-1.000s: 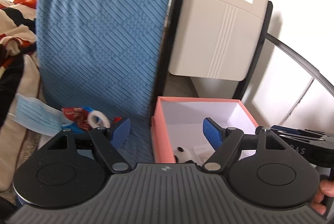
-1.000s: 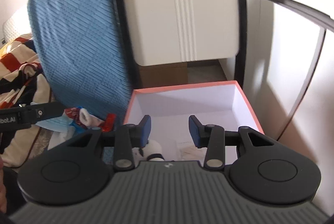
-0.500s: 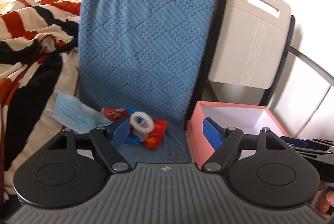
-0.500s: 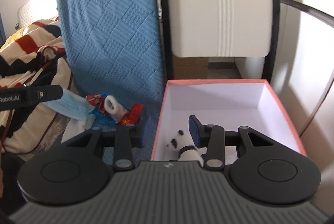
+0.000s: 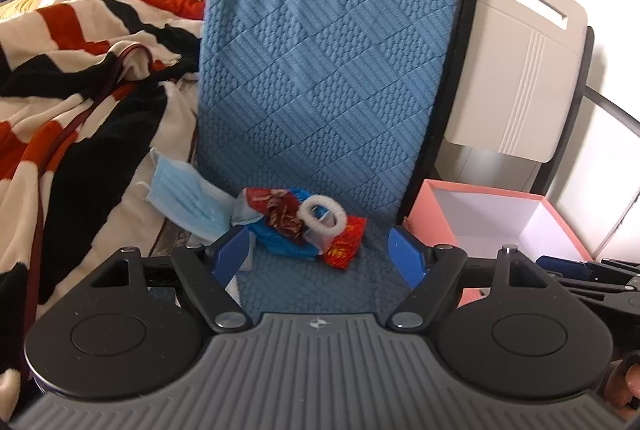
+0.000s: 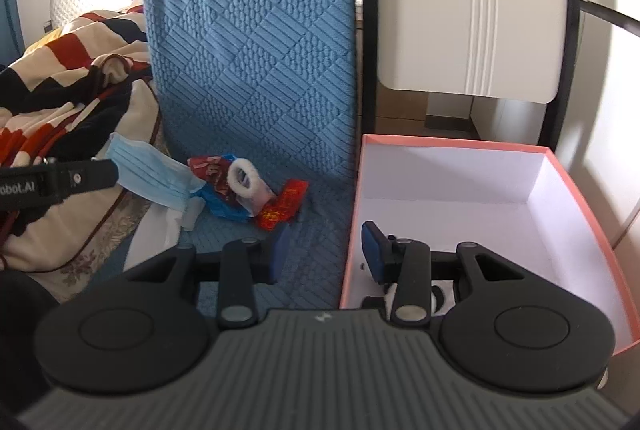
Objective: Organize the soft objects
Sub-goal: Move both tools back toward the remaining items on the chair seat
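A pile of soft things lies on the blue quilted mat [image 5: 320, 69]: a white fuzzy hair tie [image 5: 323, 213] on red and blue wrappers [image 5: 288, 226], and a light blue face mask [image 5: 182, 195] to the left. The pile also shows in the right wrist view [image 6: 244, 189]. My left gripper [image 5: 318, 258] is open and empty, just short of the pile. My right gripper [image 6: 326, 250] is open and empty, straddling the left wall of the pink box [image 6: 460, 149]. A small black-and-white plush [image 6: 384, 298] lies in the box, mostly hidden behind the gripper.
A striped red, black and cream blanket [image 5: 80, 69] lies to the left. A beige panel with a handle slot [image 5: 516, 61] in a black frame stands behind the box. White walls are at the right.
Both grippers have swung left, from over the box toward the pile on the mat. The left gripper now faces the hair tie and wrappers. Both stayed open.
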